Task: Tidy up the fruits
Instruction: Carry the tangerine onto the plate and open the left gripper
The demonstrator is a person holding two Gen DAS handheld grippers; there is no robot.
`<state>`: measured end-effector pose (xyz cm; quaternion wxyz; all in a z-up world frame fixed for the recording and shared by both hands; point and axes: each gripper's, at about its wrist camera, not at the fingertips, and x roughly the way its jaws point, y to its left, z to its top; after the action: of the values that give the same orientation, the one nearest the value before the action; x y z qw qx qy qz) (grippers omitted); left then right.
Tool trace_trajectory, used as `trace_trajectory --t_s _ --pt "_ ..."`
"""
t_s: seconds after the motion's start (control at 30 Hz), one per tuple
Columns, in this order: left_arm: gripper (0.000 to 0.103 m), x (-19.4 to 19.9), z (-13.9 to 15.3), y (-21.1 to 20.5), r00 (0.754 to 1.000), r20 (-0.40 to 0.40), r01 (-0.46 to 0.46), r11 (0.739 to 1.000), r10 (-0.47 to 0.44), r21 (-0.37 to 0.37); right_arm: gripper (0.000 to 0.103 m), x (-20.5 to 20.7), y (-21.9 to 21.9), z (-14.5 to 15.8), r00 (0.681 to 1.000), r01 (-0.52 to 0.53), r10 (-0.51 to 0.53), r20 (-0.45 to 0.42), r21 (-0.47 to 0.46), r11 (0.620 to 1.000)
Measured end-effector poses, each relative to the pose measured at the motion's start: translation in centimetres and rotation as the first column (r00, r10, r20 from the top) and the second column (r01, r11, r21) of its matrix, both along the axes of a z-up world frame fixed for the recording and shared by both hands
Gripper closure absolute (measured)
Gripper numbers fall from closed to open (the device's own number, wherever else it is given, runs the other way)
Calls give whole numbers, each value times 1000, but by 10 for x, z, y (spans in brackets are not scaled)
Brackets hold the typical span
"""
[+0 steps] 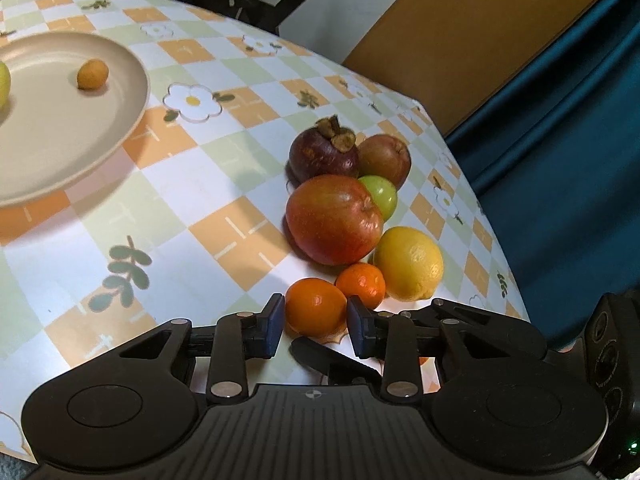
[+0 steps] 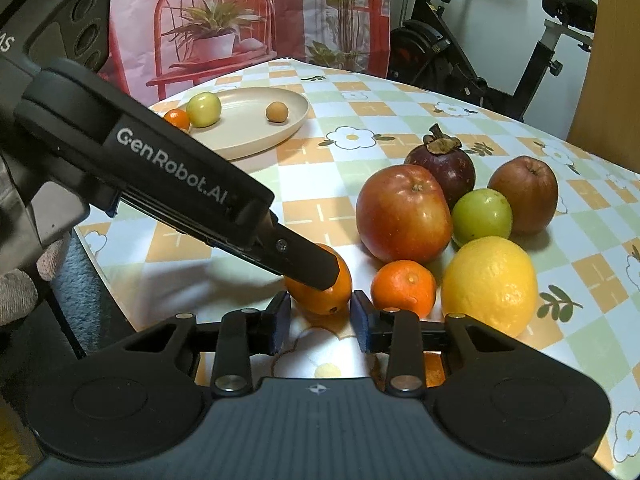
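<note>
A pile of fruit lies on the checked tablecloth: a large red apple [image 1: 334, 218], a mangosteen [image 1: 323, 152], a brownish apple [image 1: 385, 159], a small green fruit [image 1: 380, 195], a lemon [image 1: 409, 263], a mandarin [image 1: 361, 283] and an orange fruit [image 1: 315, 311]. My left gripper [image 1: 316, 322] is open with its blue pads either side of the orange fruit, close to it. In the right wrist view the left gripper's finger lies over that orange fruit [image 2: 320, 292]. My right gripper [image 2: 320, 320] is open and empty just in front of it.
A beige plate [image 2: 256, 136] at the far left holds a green fruit [image 2: 204, 109], a small tan fruit [image 2: 277, 112] and a mandarin [image 2: 177, 119]. The table edge and a teal curtain [image 1: 560, 160] lie right. An exercise bike [image 2: 460, 52] stands behind the table.
</note>
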<state>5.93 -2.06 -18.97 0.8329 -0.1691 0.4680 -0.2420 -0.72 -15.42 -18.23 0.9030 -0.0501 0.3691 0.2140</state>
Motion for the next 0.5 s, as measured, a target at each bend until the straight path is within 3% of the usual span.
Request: trace_trajectory --t_s 0.2,0.5 --pt "68 -2 19 10 996 84 -16 1000 14 21 67 5 2 11 999 -3 3 33 17 1000" --pt "68 4 44 55 981 156 -120 992 114 30 67 32 32 31 993 -83 81 88 24 996"
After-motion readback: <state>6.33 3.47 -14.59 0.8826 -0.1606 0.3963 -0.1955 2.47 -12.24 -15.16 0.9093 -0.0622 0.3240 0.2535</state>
